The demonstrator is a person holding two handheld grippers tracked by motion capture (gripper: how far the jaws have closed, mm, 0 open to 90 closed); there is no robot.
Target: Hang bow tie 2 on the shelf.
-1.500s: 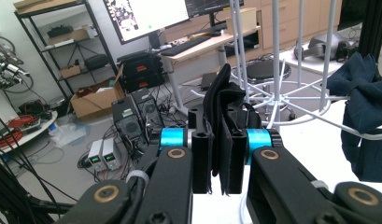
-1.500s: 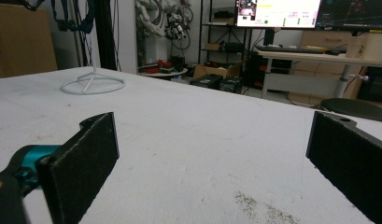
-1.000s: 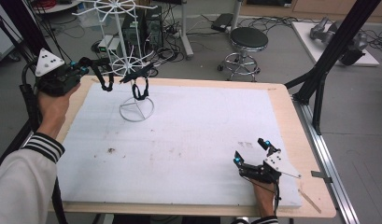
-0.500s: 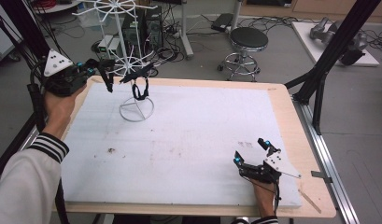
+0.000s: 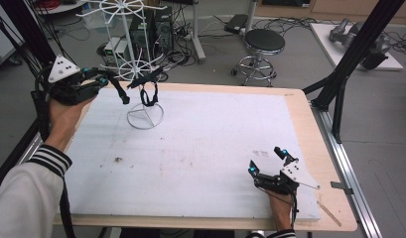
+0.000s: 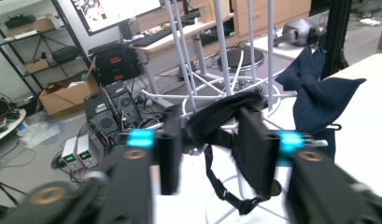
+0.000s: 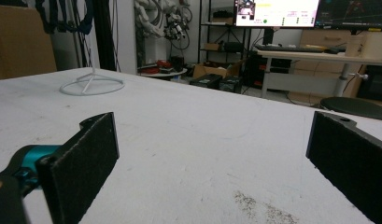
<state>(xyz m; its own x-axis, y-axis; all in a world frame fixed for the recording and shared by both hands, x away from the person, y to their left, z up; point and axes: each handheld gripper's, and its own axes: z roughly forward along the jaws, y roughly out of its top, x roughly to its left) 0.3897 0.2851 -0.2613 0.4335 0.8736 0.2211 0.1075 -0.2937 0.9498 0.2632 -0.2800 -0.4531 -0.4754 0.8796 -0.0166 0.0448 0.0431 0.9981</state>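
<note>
A white wire rack (image 5: 145,117) stands at the table's far left, and its ring base (image 7: 91,85) appears far off in the right gripper view. A dark bow tie (image 5: 147,80) with a black strap loop (image 5: 150,97) hangs from it. In the left gripper view the navy bow (image 6: 319,93) hangs to the right, and a black fabric band (image 6: 219,116) lies between my jaws. My left gripper (image 5: 123,93) is open, raised beside the rack, jaws either side of that band. My right gripper (image 5: 266,159) rests open near the front right edge, nothing between its jaws (image 7: 212,154).
The white table mat (image 5: 205,148) has small dark specks (image 5: 118,159) at the left and near the right gripper. A black stool (image 5: 264,42), cables and power boxes stand on the floor behind the table. Black frame struts (image 5: 339,84) rise at the right.
My left gripper has moved right and slightly down, up to the hanging bow tie on the rack. The right gripper has stayed where it was.
</note>
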